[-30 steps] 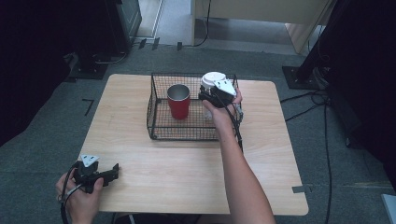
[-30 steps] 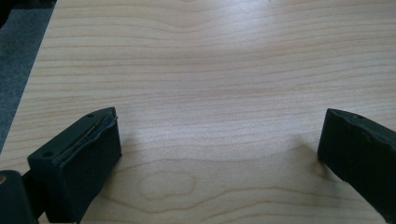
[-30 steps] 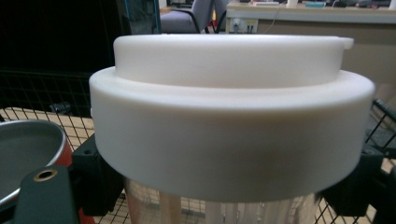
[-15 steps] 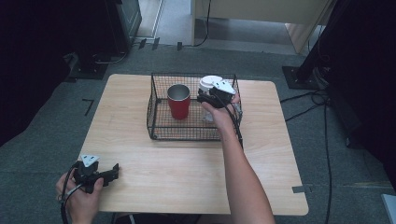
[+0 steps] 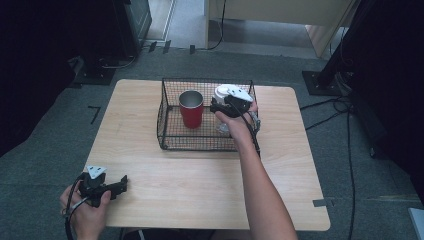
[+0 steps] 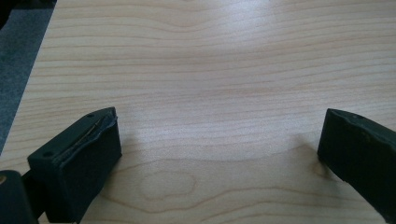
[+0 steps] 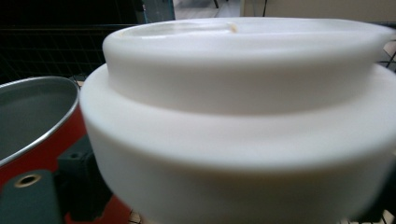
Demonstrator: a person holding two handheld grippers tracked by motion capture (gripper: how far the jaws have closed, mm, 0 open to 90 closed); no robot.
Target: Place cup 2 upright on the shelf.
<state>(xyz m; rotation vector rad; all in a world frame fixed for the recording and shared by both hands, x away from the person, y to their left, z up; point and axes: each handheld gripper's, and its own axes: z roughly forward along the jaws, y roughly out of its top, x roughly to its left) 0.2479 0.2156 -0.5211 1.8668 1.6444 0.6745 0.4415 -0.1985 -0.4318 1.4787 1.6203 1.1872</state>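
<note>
At the near left corner of the wooden table (image 5: 200,175) we see the left gripper (image 5: 121,184) held low over bare wood, its jaws spread wide with nothing between them. Further right, inside the black wire basket (image 5: 170,140), a red cup (image 5: 191,109) with a metal rim stands upright, and just beside it sits a white lidded container (image 7: 243,121). The right gripper (image 5: 216,106) is at this container's lid; its jaws have just been opening, the lid between them, though we cannot tell whether the pads press on it.
</note>
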